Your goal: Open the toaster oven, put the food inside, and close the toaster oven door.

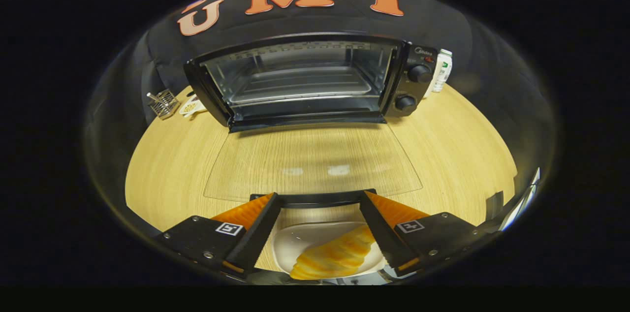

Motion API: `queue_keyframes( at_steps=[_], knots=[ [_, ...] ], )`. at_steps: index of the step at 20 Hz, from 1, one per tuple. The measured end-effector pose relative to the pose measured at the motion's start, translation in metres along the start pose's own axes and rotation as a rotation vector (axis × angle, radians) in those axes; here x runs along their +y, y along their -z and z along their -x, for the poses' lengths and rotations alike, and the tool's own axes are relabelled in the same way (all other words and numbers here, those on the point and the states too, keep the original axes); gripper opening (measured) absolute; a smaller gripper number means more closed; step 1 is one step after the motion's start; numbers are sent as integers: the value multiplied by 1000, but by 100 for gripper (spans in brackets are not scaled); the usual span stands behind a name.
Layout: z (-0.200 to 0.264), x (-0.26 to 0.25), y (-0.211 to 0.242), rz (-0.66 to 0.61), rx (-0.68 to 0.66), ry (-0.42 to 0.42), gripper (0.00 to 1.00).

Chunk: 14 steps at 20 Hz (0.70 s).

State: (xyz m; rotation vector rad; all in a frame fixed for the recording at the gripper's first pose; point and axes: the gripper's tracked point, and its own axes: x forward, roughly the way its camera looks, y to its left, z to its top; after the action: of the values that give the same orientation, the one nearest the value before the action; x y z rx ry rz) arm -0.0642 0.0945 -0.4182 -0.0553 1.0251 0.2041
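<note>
Currently the tool (319, 199) is hovering with fingers spread apart, gripping nothing, over a ridged golden croissant (334, 255) lying on a smooth white plate (295, 243) between them. Beyond, the boxy black toaster oven (315, 80) is sitting on the pale wood-grain surface (457, 154), glass door (315, 159) lying flat open, metal tray (302, 86) showing inside, two round knobs (419, 74) beside.
</note>
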Motion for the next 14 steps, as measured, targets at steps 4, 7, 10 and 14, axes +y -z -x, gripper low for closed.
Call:
queue_keyframes(
  at_steps=[4, 7, 10, 14],
  knots=[
    [6, -7, -4, -30, -11, 20, 97],
    [20, -11, -10, -46, -23, 43, 97],
    [38, -13, -14, -63, -50, 70, 97],
    [62, -16, -10, -108, -78, 116, 98]
  ],
)
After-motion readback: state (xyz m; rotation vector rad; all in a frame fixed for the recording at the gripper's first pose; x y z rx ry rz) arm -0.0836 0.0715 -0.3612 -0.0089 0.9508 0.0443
